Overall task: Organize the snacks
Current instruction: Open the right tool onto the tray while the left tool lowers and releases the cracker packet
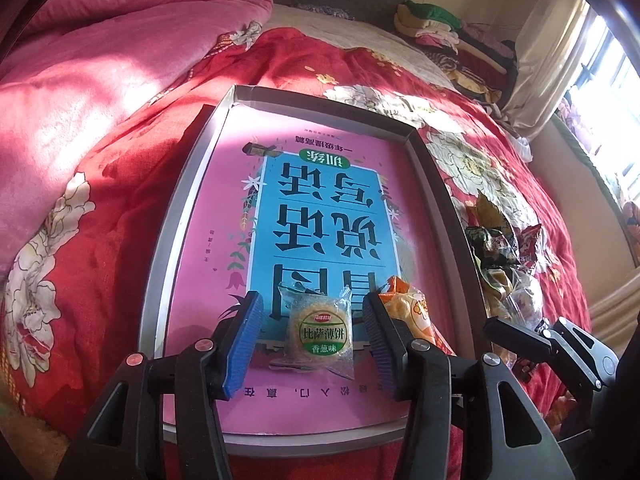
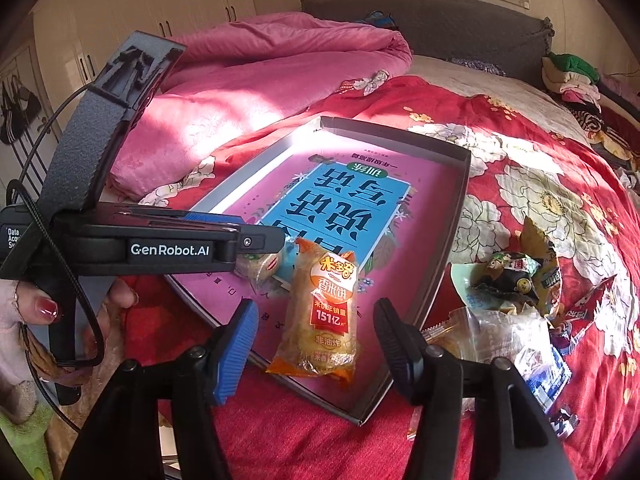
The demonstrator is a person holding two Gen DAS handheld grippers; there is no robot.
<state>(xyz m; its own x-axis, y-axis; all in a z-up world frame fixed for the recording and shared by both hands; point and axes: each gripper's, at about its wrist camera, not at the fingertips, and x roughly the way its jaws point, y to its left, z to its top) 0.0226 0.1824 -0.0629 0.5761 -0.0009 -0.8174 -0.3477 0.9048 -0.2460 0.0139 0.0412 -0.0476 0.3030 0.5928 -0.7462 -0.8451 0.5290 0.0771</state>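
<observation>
A shallow grey box [image 1: 424, 168] lined with a pink and blue printed sheet lies on the red flowered bedspread; it also shows in the right wrist view [image 2: 460, 208]. A round cracker packet [image 1: 320, 330] lies in the box between the fingers of my open left gripper [image 1: 314, 340]. An orange rice-cracker packet [image 2: 324, 312] lies in the box between the fingers of my open right gripper [image 2: 314, 344]; it also shows in the left wrist view [image 1: 412, 308]. Neither gripper touches its packet. The left gripper's body [image 2: 168, 248] shows in the right wrist view, half hiding the cracker packet [image 2: 260, 266].
A heap of loose snack packets [image 2: 516, 296] lies on the bedspread right of the box, also in the left wrist view [image 1: 504, 256]. A pink quilt [image 1: 120, 52] is bunched at the left. Folded clothes [image 1: 448, 32] sit at the bed's far end.
</observation>
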